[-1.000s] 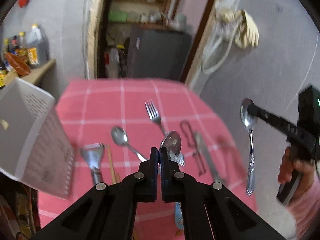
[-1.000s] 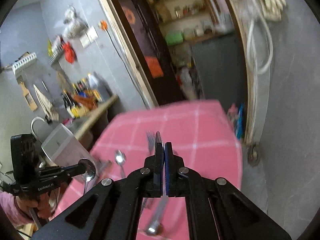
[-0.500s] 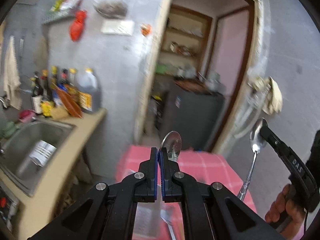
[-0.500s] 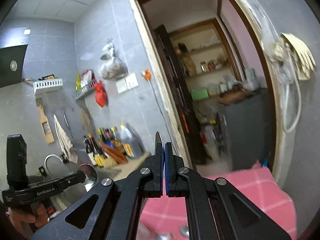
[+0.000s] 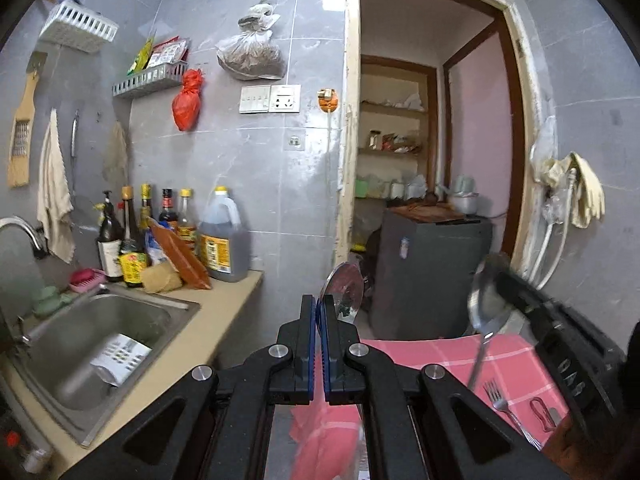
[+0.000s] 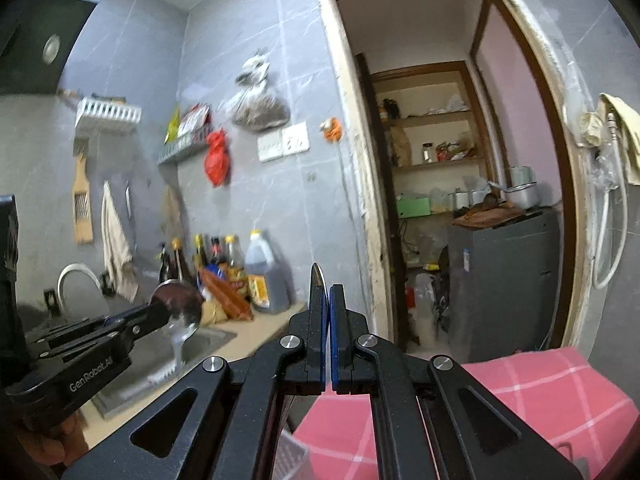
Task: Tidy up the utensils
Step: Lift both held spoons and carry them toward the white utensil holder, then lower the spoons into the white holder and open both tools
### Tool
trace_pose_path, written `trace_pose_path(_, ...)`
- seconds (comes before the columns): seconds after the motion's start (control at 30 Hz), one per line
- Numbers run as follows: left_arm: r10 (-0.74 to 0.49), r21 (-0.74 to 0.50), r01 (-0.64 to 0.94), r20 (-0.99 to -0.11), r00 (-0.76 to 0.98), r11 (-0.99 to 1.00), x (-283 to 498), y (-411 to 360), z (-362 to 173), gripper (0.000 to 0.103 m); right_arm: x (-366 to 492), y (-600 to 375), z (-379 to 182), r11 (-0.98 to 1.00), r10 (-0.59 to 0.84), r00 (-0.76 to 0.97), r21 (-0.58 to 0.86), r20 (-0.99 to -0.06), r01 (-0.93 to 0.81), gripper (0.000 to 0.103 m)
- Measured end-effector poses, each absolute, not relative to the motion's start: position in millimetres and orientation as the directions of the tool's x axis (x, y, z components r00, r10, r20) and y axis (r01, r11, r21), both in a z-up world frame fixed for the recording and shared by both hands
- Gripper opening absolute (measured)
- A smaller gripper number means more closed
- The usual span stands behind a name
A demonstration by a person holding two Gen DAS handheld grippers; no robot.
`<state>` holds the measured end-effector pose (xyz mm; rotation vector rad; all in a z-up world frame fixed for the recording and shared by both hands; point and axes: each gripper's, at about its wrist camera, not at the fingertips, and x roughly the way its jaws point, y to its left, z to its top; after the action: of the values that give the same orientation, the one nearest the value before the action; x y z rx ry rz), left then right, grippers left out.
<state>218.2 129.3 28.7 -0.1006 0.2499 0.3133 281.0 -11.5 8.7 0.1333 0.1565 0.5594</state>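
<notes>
In the left wrist view my left gripper (image 5: pixel 319 304) is shut on a metal spoon (image 5: pixel 345 286), whose bowl stands up above the fingers. To the right, my right gripper (image 5: pixel 500 280) is shut on a second spoon (image 5: pixel 482 308), with the handle hanging down over the pink checked table (image 5: pixel 516 356). A fork (image 5: pixel 505 404) and a red-handled tool (image 5: pixel 538 420) lie on that cloth. In the right wrist view the right gripper (image 6: pixel 329 294) pinches its spoon (image 6: pixel 317 278) edge-on. The left gripper (image 6: pixel 160 312) with its spoon (image 6: pixel 180 312) is at the left, over the sink.
A steel sink (image 5: pixel 100 328) with a tap is set in the beige counter (image 5: pixel 224 312) at the left. Bottles (image 5: pixel 160 232) line the wall behind it. A doorway holds a grey cabinet (image 5: pixel 432 272). A white perforated basket corner (image 6: pixel 294 460) shows at the bottom.
Both grippers have risen off the table and swung left, from looking down at the utensils to facing the wall, sink and doorway. Each still holds its spoon.
</notes>
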Motion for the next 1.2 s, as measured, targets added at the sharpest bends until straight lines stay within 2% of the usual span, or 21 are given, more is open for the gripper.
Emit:
trace_pose_path(0.27, 0.21, -0.104, -0.248, -0.287, 0.935, 0.963, 206.3, 131.4, 5.2, 0.003, 279.1, -11.5, -13.6, 0.799, 0.598, 0.786, 0.191, -0.158, -0.57, 0.002)
trace_pose_path(0.53, 0.027, -0.247, -0.123, -0.359, 0.933, 0.961, 193.8, 146.7, 3.2, 0.005, 274.0, -11.5, -16.7, 0.762, 0.648, 0.736, 0.201, -0.196, -0.616, 0.003)
trace_pose_path(0.63, -0.025, -0.292, -0.086, -0.356, 0.934, 0.953, 188.7, 148.5, 2.2, 0.009, 271.7, -15.6, -15.1, 0.755, 0.656, 0.725, 0.199, -0.211, -0.625, 0.009)
trace_pose_path(0.7, -0.041, -0.306, -0.077, -0.36, 0.932, 0.949, 186.6, 147.3, 1.7, 0.022, 270.2, -19.9, -13.7, 0.753, 0.658, 0.721, 0.203, -0.215, -0.626, 0.025)
trace_pose_path(0.73, -0.043, -0.312, -0.076, -0.358, 0.933, 0.947, 185.2, 147.1, 1.7, 0.025, 269.9, -22.7, -13.2, 0.749, 0.663, 0.718, 0.211, -0.214, -0.629, 0.028)
trace_pose_path(0.87, -0.021, -0.329, -0.101, -0.346, 0.938, 0.939, 178.0, 144.4, 6.3, 0.031, 263.6, -34.7, -3.9, 0.757, 0.653, 0.729, 0.209, -0.204, -0.619, 0.03)
trace_pose_path(0.93, -0.001, -0.33, -0.116, -0.335, 0.942, 0.937, 173.9, 140.1, 12.3, 0.04, 258.8, -43.4, 4.2, 0.768, 0.639, 0.745, 0.205, -0.191, -0.606, 0.038)
trace_pose_path(1.0, 0.005, -0.336, -0.12, -0.324, 0.946, 0.934, 170.1, 135.2, 19.3, 0.049, 250.8, -60.7, 13.3, 0.789, 0.611, 0.774, 0.204, -0.167, -0.58, 0.056)
trace_pose_path(1.03, 0.006, -0.335, -0.119, -0.319, 0.948, 0.935, 167.8, 130.3, 23.3, 0.051, 247.9, -67.7, 17.7, 0.796, 0.601, 0.784, 0.203, -0.157, -0.57, 0.061)
trace_pose_path(1.07, 0.007, -0.331, -0.117, -0.315, 0.949, 0.936, 166.0, 126.2, 26.2, 0.056, 242.8, -79.5, 22.2, 0.806, 0.586, 0.797, 0.199, -0.144, -0.557, 0.07)
trace_pose_path(1.17, 0.029, -0.316, -0.125, -0.291, 0.956, 0.94, 158.2, 107.9, 35.3, 0.078, 233.1, -108.0, 35.0, 0.827, 0.555, 0.822, 0.187, -0.128, -0.53, 0.084)
trace_pose_path(1.2, 0.034, -0.311, -0.124, -0.28, 0.959, 0.942, 155.1, 100.0, 37.5, 0.082, 231.1, -114.8, 39.6, 0.834, 0.546, 0.829, 0.181, -0.125, -0.522, 0.09)
